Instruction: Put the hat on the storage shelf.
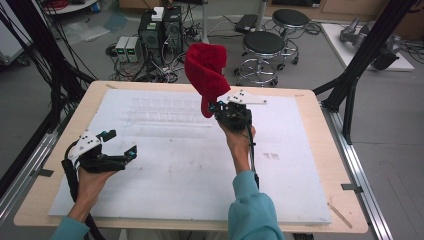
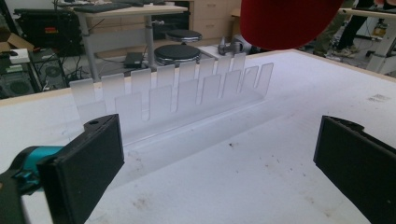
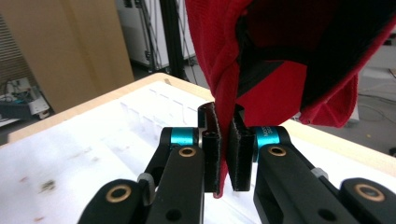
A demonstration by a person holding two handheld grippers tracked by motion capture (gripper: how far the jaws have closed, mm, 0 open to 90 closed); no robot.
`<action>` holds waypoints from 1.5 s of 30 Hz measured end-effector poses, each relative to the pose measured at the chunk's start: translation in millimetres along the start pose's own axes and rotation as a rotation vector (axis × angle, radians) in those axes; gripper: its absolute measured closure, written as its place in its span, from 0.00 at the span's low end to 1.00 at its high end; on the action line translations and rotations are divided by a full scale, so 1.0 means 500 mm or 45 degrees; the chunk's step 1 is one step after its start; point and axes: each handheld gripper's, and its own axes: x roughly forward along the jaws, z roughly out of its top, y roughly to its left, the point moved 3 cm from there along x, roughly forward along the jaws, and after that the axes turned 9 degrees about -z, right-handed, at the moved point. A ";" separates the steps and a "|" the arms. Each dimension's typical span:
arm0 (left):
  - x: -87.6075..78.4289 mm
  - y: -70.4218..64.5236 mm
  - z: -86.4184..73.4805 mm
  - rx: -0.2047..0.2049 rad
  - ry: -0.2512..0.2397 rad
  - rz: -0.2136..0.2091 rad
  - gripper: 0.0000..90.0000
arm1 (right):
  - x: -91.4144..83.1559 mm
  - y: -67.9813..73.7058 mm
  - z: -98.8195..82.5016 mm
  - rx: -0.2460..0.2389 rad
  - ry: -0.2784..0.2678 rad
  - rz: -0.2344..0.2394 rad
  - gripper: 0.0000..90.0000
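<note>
Jaws on your left gripper (image 1: 121,143) stand wide apart with nothing between them, low over the white mat (image 1: 175,165) at the near left of the table (image 1: 320,125). Your right gripper (image 1: 214,106) is raised above the middle of the mat, its jaws clamped on the edge of a red cloth hat (image 1: 206,72) that rises above it. Beyond your left gripper, a clear plastic rack (image 2: 187,93) with upright tabs stands on the mat. Farther off, stools (image 1: 262,47) and computer towers (image 1: 160,30) sit on the floor.
</note>
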 end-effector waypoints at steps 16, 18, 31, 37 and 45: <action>0.003 -0.002 -0.036 0.006 0.003 0.016 0.02 | 0.064 -0.030 -0.041 0.028 0.058 -0.007 0.96; 0.004 -0.003 -0.040 0.007 -0.003 0.016 0.02 | 0.068 -0.031 -0.044 0.030 0.063 -0.007 0.96; -0.001 -0.003 -0.063 -0.015 -0.011 0.046 0.02 | 0.095 -0.037 -0.071 0.041 0.119 0.023 0.95; 0.000 -0.002 -0.074 -0.022 0.004 0.043 0.02 | 0.092 -0.039 -0.075 0.039 0.153 0.049 0.95; -0.001 -0.003 -0.080 -0.023 0.004 0.056 0.02 | 0.086 -0.033 -0.084 -0.001 0.197 0.048 0.95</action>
